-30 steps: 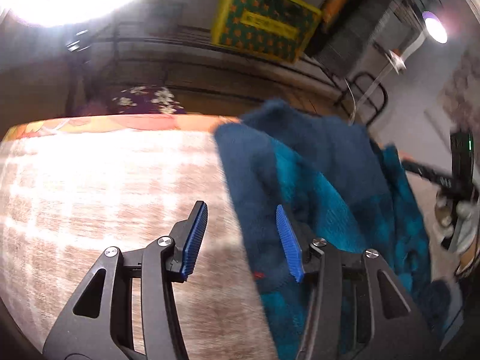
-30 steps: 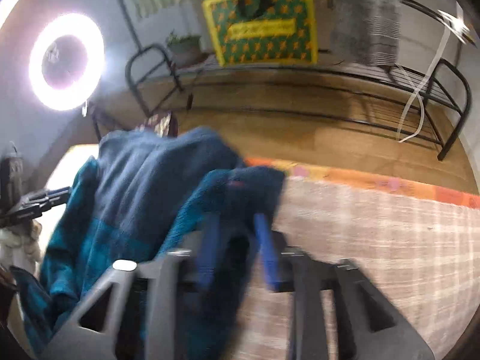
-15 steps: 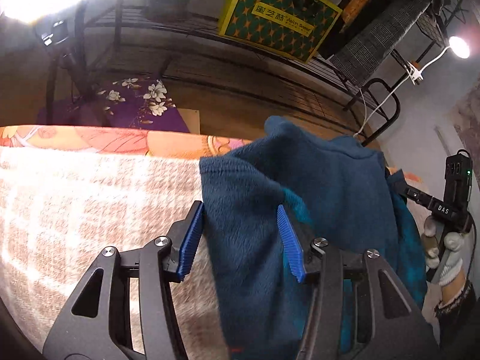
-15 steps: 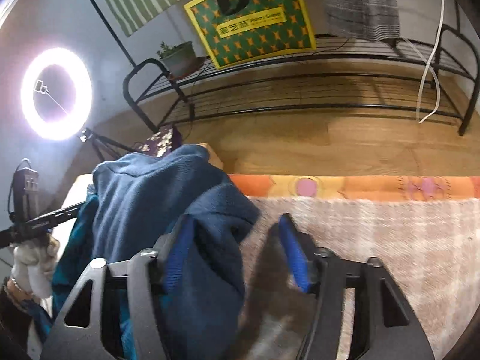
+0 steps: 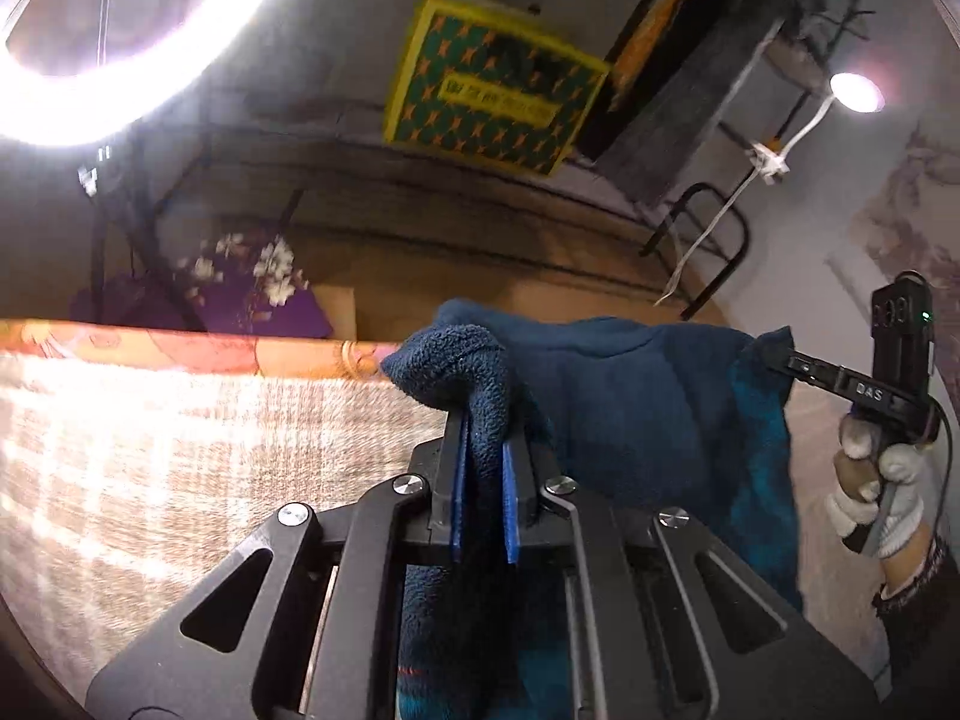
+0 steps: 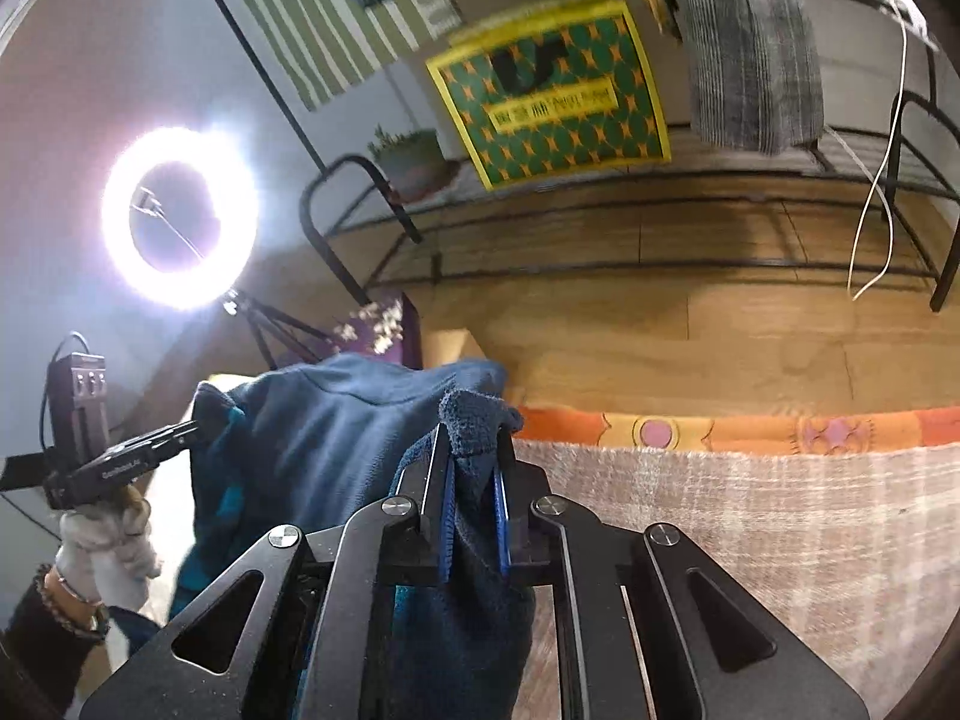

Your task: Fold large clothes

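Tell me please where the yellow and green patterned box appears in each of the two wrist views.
Left wrist view: the yellow and green box is at upper centre, tilted, on the black wire rack.
Right wrist view: the box is at upper centre, slightly right, on the same rack.
Shared landmark: the ring light, at the left in both views.

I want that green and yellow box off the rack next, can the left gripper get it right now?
Probably not. The left gripper has its jaws shut on the blue fleece garment, and the green and yellow box sits on the rack across the floor.
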Available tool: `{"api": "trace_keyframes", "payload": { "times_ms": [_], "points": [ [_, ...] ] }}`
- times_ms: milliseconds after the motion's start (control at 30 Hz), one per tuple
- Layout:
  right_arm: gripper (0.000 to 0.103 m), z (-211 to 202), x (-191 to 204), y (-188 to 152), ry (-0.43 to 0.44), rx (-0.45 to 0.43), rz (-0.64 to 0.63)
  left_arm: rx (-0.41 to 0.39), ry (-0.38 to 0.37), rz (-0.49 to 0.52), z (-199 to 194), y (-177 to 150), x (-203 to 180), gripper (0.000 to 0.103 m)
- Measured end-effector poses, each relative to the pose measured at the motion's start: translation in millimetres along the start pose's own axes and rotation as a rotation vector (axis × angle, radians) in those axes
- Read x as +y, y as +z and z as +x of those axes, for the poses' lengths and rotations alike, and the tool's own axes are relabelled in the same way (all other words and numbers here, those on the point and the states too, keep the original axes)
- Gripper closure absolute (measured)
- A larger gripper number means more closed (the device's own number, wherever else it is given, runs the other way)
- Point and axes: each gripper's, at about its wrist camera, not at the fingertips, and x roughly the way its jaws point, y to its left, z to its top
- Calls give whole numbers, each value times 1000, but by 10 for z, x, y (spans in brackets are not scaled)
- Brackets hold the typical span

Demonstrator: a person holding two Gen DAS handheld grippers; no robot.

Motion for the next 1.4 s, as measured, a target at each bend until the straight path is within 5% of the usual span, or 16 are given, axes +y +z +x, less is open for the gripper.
{"api": "trace_keyframes", "payload": {
  "times_ms": [333,633,867,1100,1300,1400],
  "points": [
    [94,-961,428,-154,80,-86,-35,-77,-57,105,-958,-132,-490,97],
    [95,-1732,829,-742,93,-78,-72,-102,-46,200,-1750,-734,-890,97],
    [95,-2139,972,-1485,84,-20,-103,-61,-30,230,-2126,-1431,-960,97],
    [95,-2090,913,-2274,4,85,-133,15,46,247,-2147,-2249,-800,97],
    [87,-2369,893,-2494,-14,92,-110,108,104,273,-2198,-2662,-803,95],
    [87,-2734,942,-2492,14,29,-85,92,105,273,-2493,-2744,-851,95]
  ]
}}
